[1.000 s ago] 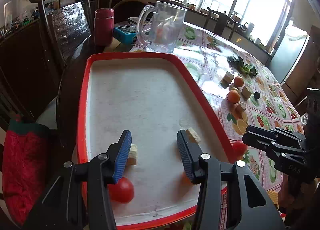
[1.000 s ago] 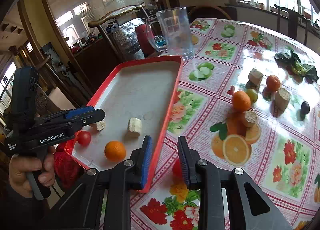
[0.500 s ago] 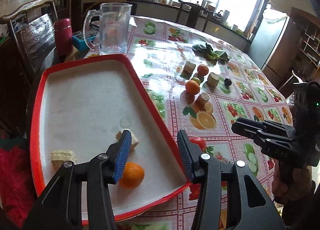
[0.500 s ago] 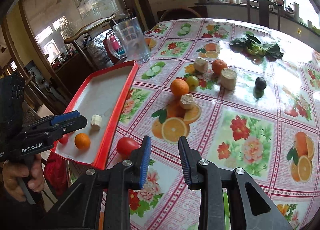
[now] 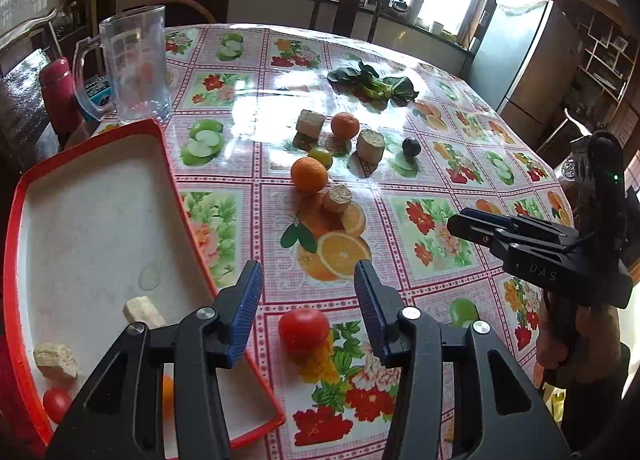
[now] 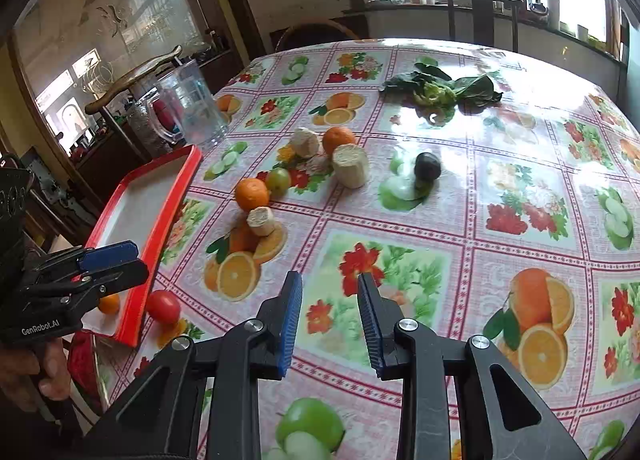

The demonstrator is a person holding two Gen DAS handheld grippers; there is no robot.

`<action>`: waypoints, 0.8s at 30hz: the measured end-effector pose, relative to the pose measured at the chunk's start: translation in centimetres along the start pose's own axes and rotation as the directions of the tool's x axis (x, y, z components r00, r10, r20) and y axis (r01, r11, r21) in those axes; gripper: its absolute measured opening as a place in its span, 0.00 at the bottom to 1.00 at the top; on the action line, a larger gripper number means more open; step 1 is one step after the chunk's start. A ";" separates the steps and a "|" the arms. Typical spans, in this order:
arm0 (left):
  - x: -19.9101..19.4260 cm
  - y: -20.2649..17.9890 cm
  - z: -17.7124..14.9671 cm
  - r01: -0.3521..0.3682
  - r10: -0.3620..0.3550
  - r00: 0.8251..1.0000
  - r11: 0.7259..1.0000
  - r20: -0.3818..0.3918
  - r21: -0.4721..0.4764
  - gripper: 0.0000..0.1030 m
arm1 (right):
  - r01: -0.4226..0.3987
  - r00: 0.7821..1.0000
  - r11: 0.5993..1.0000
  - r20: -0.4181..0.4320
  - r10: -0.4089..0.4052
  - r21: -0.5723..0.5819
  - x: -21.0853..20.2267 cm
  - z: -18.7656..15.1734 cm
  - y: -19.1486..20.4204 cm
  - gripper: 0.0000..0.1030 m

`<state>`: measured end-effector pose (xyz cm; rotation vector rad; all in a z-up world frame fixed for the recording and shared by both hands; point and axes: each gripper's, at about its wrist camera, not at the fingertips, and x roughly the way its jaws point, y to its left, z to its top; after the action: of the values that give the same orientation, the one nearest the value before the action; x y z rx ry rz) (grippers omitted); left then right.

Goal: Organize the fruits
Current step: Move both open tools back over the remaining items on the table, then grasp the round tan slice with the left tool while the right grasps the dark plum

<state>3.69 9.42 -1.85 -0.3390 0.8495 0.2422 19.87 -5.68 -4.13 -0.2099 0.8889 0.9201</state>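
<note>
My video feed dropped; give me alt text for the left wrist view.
The open left gripper frames a red tomato on the floral tablecloth, beside the red tray. Oranges and other produce lie beyond; the right gripper is at right.

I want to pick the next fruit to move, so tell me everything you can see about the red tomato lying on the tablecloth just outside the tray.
The red tomato is small, round, smooth and glossy, with no stem showing. It looks whole and rests on the flowered tablecloth, close beside the red tray near its front corner but apart from its rim. In the left wrist view it lies between and beyond the left gripper fingers. Nothing grips it.
</note>
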 end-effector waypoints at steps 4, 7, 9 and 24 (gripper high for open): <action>2.4 -1.3 1.1 0.026 -0.026 0.999 1.000 -0.033 -0.007 0.44 | 0.027 1.000 0.999 -0.006 -0.027 0.022 1.1 1.2 -2.3 0.30; 4.5 -1.9 1.9 0.034 -0.036 0.998 0.999 -0.058 -0.029 0.44 | 0.044 0.999 0.998 -0.012 -0.044 0.034 2.1 2.0 -3.6 0.30; 5.8 -2.0 2.4 0.027 -0.030 0.997 0.999 -0.070 -0.047 0.44 | 0.050 0.999 0.998 -0.011 -0.050 0.036 2.7 2.6 -4.2 0.31; 10.5 -2.7 4.7 -0.021 0.019 0.999 0.999 -0.049 -0.046 0.39 | 0.093 0.996 0.995 -0.016 -0.092 0.039 8.4 6.8 -6.8 0.33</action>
<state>14.56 9.57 -6.50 -0.3811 0.8960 0.2732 31.42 -1.35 -7.36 -0.2222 0.9021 0.8154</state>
